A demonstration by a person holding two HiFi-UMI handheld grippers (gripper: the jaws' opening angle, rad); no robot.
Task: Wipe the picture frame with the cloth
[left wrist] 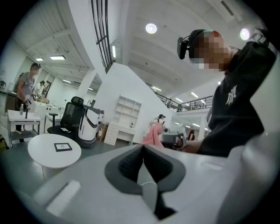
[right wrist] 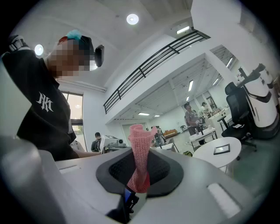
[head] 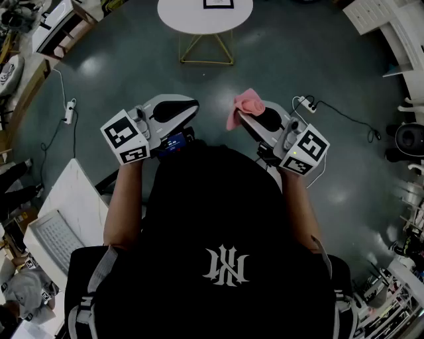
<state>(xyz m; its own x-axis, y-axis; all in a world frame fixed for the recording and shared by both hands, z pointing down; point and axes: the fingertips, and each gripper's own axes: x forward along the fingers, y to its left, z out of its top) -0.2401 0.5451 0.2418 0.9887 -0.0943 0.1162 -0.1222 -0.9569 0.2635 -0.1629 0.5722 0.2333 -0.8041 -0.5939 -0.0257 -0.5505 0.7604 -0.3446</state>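
Note:
A small dark picture frame (head: 218, 3) lies flat on a round white table (head: 199, 20) some way ahead of me; the same frame (left wrist: 63, 147) (right wrist: 221, 149) shows in both gripper views. My right gripper (head: 242, 116) (right wrist: 139, 168) is shut on a pink knitted cloth (head: 244, 105) (right wrist: 140, 151), which sticks up from the jaws. The left gripper (head: 193, 106) (left wrist: 142, 151) is shut with nothing in it. Both grippers are held at chest height, well short of the table. The cloth (left wrist: 153, 134) also shows in the left gripper view.
The table stands on a gold wire base (head: 206, 49) on a grey floor. Power strips with cables lie at left (head: 69, 111) and right (head: 306, 103). A white desk with a keyboard (head: 56, 237) is at my left. An office chair (left wrist: 71, 117), a white robot (left wrist: 90, 126) and people stand behind.

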